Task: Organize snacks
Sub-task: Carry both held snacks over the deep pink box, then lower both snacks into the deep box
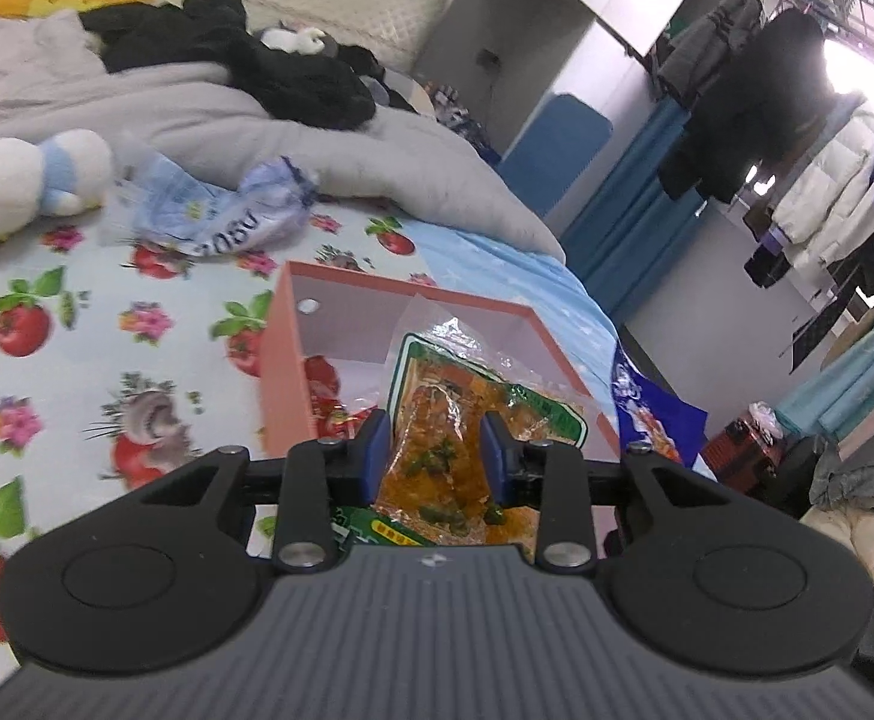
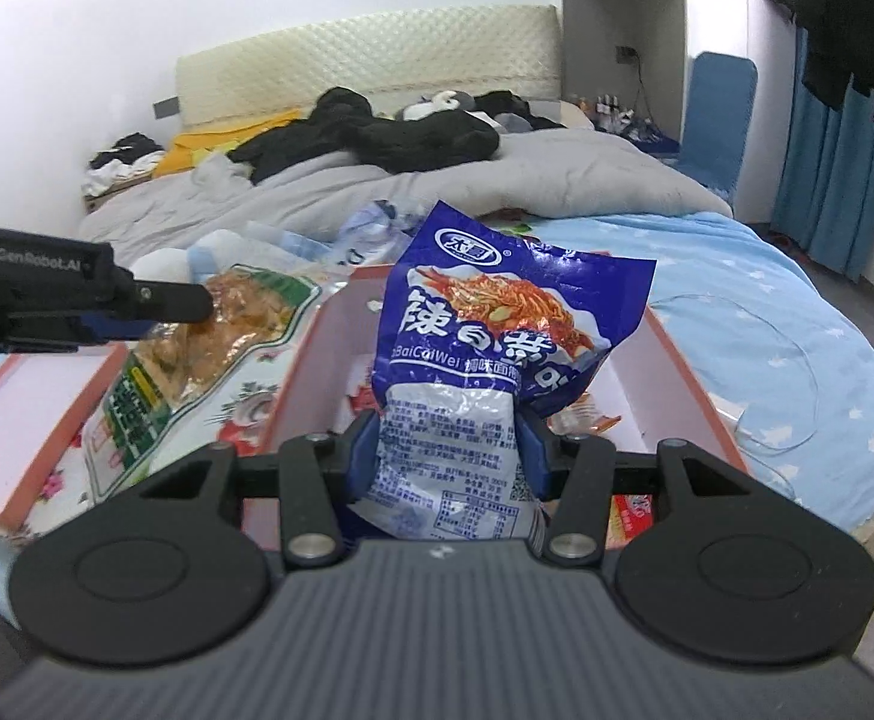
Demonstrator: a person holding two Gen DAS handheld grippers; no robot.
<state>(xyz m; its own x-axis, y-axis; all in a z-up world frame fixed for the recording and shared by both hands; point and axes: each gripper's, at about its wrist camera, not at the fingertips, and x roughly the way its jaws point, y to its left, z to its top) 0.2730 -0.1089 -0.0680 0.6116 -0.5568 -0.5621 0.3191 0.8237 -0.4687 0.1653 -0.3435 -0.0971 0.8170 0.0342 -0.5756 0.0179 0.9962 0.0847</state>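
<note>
My left gripper [image 1: 437,450] is shut on a clear snack packet with a green border and orange contents [image 1: 454,414]. It hangs over the near edge of an open salmon-pink box [image 1: 281,354] on the bed. Red packets [image 1: 326,384] lie inside the box. In the right wrist view my right gripper [image 2: 448,450] is shut on a blue and white snack bag [image 2: 496,324], held upright above the same pink box [image 2: 688,360]. The left gripper [image 2: 179,315] shows at the left of that view with the orange packet [image 2: 227,330]. The blue bag [image 1: 646,414] also shows in the left wrist view, right of the box.
The box's lid [image 2: 35,408] lies left of the box on the flowered sheet [image 1: 77,312]. A white plush toy [image 1: 29,180] and a crumpled pale-blue plastic bag [image 1: 221,210] lie beyond it. A grey duvet [image 1: 257,114] with black clothes [image 1: 245,54] fills the far bed. The bed's edge is at right.
</note>
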